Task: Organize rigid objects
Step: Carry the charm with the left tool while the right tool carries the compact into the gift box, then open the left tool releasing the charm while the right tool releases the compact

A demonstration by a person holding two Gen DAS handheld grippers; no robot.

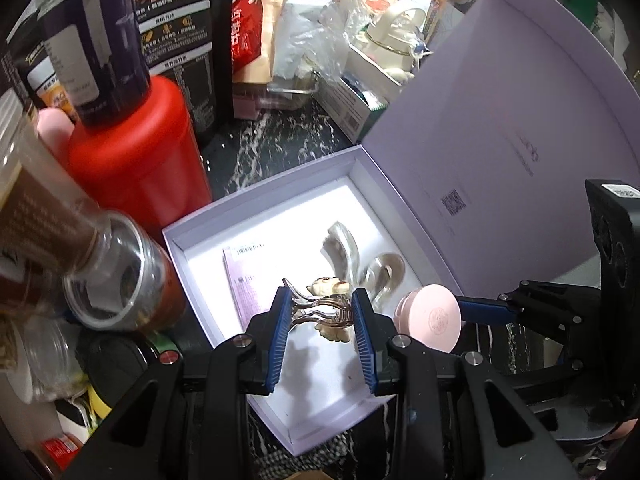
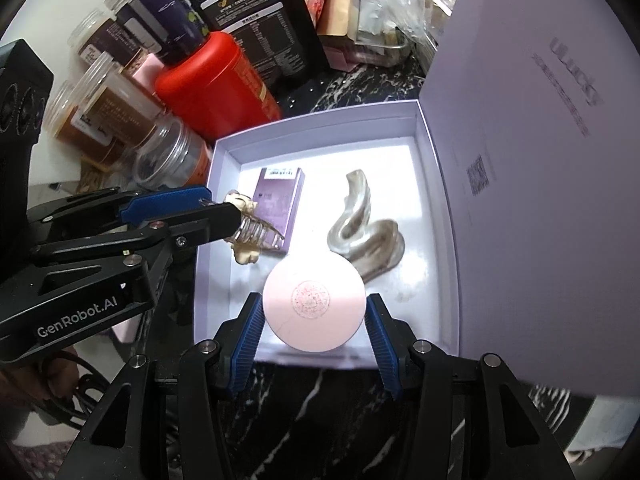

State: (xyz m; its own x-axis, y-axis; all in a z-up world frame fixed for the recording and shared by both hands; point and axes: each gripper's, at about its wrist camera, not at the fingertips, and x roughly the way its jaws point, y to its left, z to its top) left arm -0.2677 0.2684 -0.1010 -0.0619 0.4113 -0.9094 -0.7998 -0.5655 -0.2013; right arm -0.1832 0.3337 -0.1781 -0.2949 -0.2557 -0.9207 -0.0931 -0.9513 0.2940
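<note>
An open lilac gift box [image 1: 260, 188] [image 2: 320, 128] lies on the dark marble counter, its lid [image 1: 500, 112] [image 2: 540, 140] standing up on the right. Inside lie a purple carton [image 1: 244, 284] [image 2: 280, 196] and a silvery wavy hair clip [image 1: 352, 256] [image 2: 360, 224]. My left gripper [image 1: 322, 316] [image 2: 224, 204] is shut on a clear claw hair clip with cream flowers [image 1: 320, 304] [image 2: 250, 236], held over the box's near left part. My right gripper [image 2: 314, 324] [image 1: 460, 308] is shut on a round pink compact [image 2: 314, 304] [image 1: 428, 316] above the box's front edge.
A red canister [image 1: 136, 152] [image 2: 216, 84] stands left of the box, with a dark jar on top. Several clear jars [image 1: 116, 272] [image 2: 112, 92] lie stacked at the left. Black pouches, snack bags and plastic wrap [image 1: 312, 40] [image 2: 260, 12] crowd the back.
</note>
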